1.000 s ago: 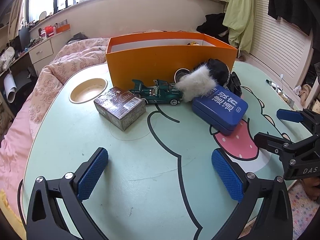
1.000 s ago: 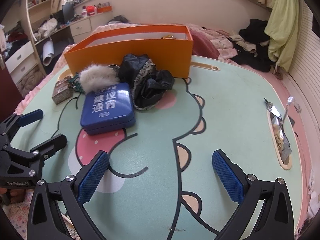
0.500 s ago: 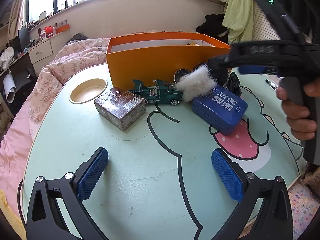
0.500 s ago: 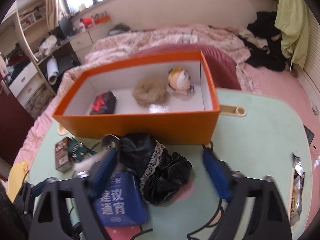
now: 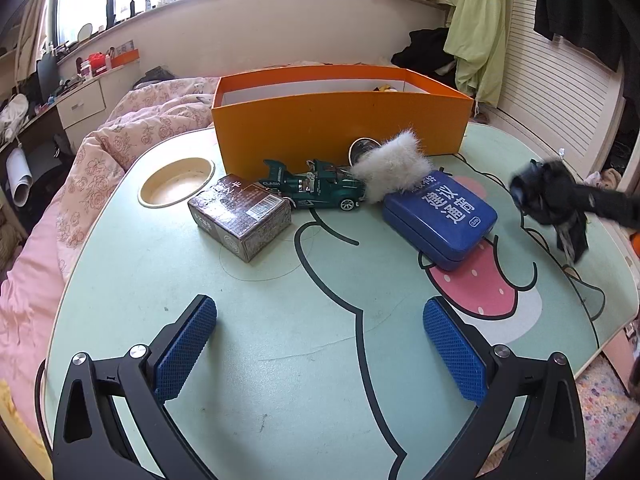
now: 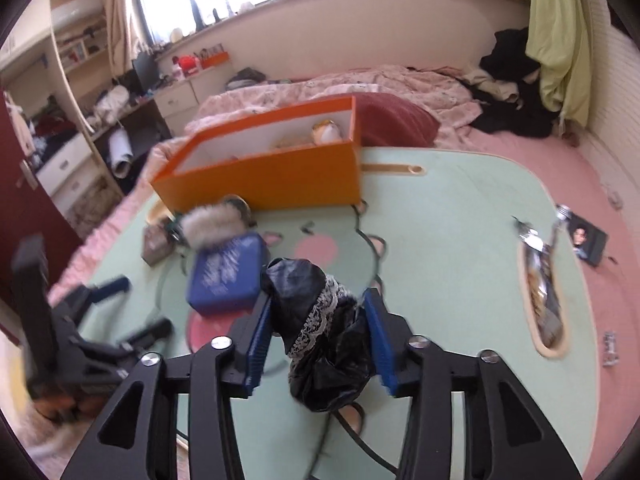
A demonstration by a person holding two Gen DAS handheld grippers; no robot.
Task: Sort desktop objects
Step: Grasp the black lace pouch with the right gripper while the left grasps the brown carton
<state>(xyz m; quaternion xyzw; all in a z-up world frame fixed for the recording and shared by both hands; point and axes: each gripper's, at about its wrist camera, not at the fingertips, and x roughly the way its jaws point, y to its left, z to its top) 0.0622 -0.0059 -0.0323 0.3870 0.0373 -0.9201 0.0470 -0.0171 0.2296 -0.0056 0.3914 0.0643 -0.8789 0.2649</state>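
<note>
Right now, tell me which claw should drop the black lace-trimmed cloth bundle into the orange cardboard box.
Right. The right claw already has the black lace-trimmed cloth bundle between its pads, jaws opening, facing the orange cardboard box. The left claw is empty.

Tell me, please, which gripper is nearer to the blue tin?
Right. The right gripper, carrying the black lace cloth, hovers just beside the blue tin; the left gripper sits farther back, empty.

Both wrist cams look down-fwd, close over table (image 5: 280,360); share orange box (image 5: 340,128).
</note>
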